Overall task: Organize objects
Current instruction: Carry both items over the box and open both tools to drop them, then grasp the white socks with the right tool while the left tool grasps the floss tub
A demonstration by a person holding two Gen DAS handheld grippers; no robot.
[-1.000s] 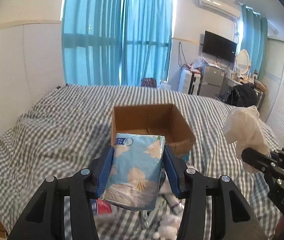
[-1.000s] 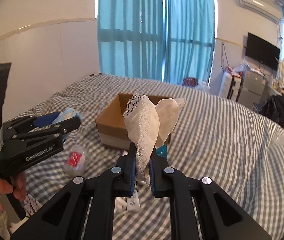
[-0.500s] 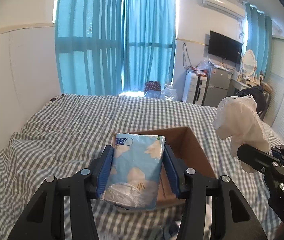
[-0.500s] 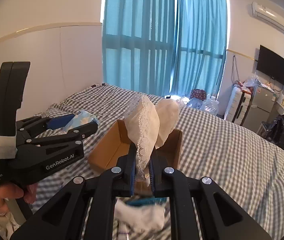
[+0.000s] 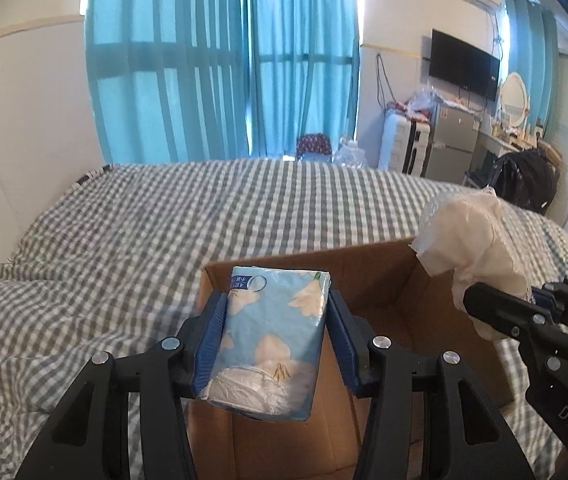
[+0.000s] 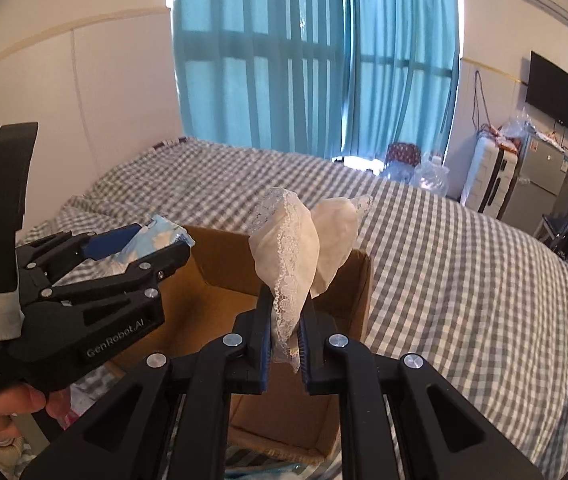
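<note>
Blue-patterned tissue pack (image 5: 270,336) clamped in left hand-held gripper (image 5: 274,338), above open cardboard box (image 5: 368,280) on checked bed (image 5: 144,232). Right hand-held gripper (image 6: 286,342) pinches cream lace cloth (image 6: 290,264), possibly underwear, over box.

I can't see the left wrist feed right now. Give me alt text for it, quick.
The left claw is shut on a blue floral tissue pack, held above an open cardboard box on a grey checked bed. At right, the right claw holds a cream lace-trimmed garment over the box's far corner.
</note>
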